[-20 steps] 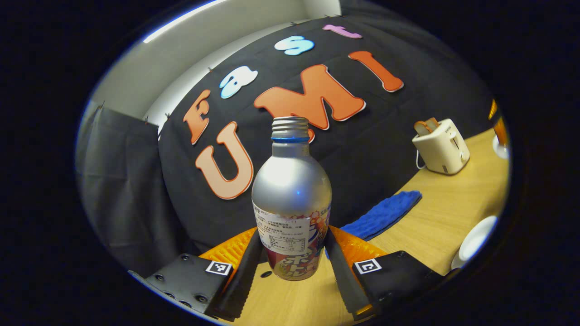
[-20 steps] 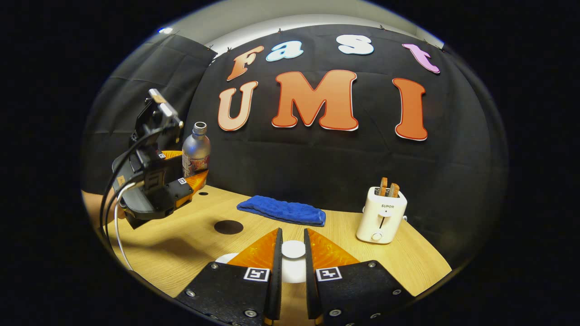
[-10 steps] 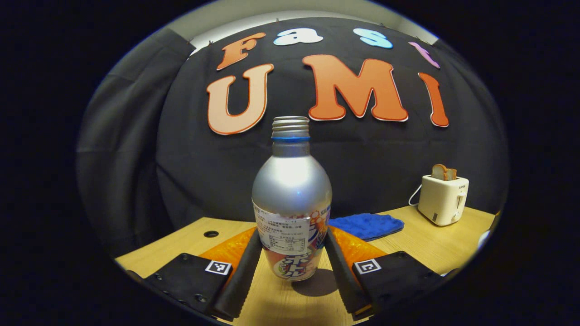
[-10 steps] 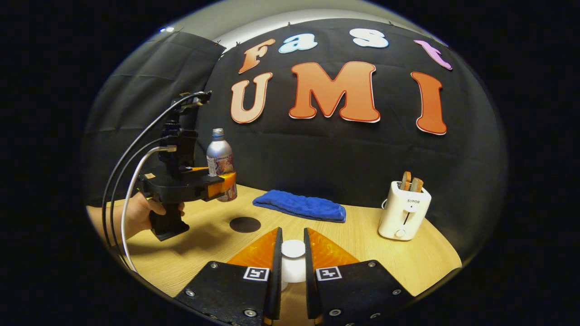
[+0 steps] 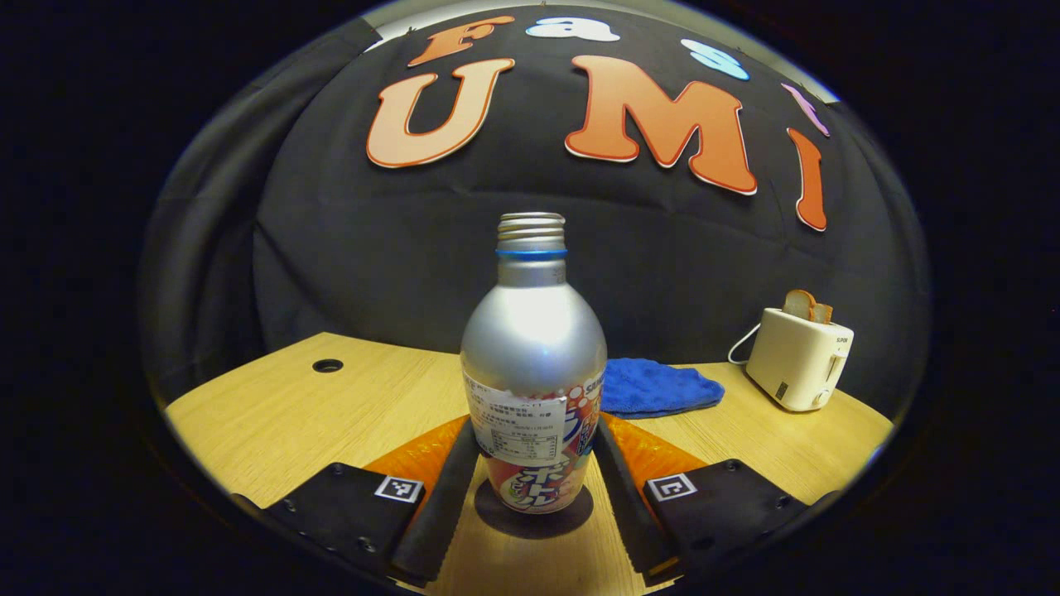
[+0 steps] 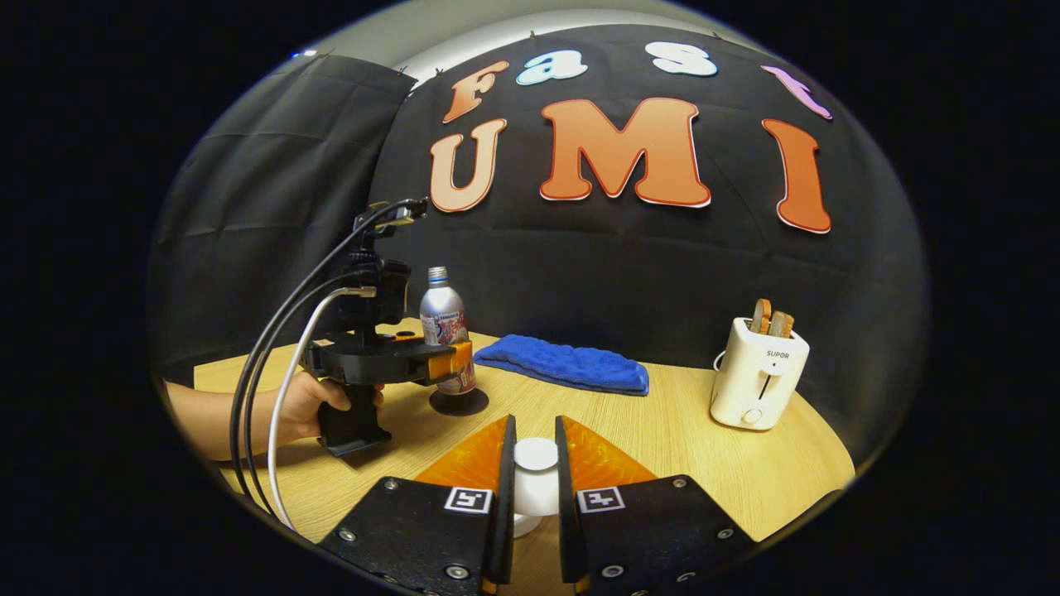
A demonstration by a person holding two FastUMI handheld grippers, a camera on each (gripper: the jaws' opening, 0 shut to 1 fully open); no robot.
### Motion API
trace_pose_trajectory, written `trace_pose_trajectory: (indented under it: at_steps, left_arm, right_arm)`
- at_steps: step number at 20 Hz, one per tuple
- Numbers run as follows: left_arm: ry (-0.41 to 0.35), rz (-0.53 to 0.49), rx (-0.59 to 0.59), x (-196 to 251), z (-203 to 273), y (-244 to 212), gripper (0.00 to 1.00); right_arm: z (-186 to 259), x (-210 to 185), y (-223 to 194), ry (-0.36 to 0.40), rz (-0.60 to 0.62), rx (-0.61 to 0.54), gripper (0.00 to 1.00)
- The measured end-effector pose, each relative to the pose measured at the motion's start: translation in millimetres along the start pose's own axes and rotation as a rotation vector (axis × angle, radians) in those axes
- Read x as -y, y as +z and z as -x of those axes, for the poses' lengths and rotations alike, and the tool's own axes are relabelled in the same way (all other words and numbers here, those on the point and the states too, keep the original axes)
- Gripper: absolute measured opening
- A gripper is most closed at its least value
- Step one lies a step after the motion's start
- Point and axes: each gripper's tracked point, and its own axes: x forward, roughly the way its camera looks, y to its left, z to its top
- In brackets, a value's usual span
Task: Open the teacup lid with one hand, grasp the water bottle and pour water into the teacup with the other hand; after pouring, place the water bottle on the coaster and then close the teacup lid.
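Silver ribbed-neck bottle (image 5: 532, 348) stands on round dark coaster (image 5: 534, 515).

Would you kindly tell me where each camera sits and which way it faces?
Left gripper view: rides the left gripper, looking level along its fingers at the water bottle on the coaster.
Right gripper view: rides the right gripper, which holds the teacup lid; a hand appears.
Shared: bottle, blue cloth, toaster, table.

We see our right gripper (image 6: 534, 488) clamped on the white teacup lid (image 6: 536, 476). Farther left, the left gripper (image 6: 451, 360) grips the upright water bottle (image 6: 445, 327) over the dark coaster (image 6: 458, 403).
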Motion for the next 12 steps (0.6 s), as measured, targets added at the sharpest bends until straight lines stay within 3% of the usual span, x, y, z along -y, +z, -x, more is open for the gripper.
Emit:
trace_pose_trajectory:
  at_steps: [2, 4, 11, 12]
  left_arm:
    - [-0.003, 0.008, -0.031, -2, -4, -10, 0.83]
    - [-0.011, 0.007, -0.059, 0, -6, -21, 0.79]
    - [-0.056, -0.042, -0.099, 4, -3, -26, 0.89]
    - [-0.059, -0.045, -0.100, 4, 0, -25, 0.94]
  right_arm:
    - [-2, -2, -2, 0.005, -0.006, -0.005, 0.23]
    - [-3, -3, -5, 0.012, -0.004, -0.013, 0.23]
    - [-8, -16, -11, 0.036, -0.003, -0.029, 0.23]
    - [-8, -18, -11, 0.040, -0.006, -0.029, 0.23]
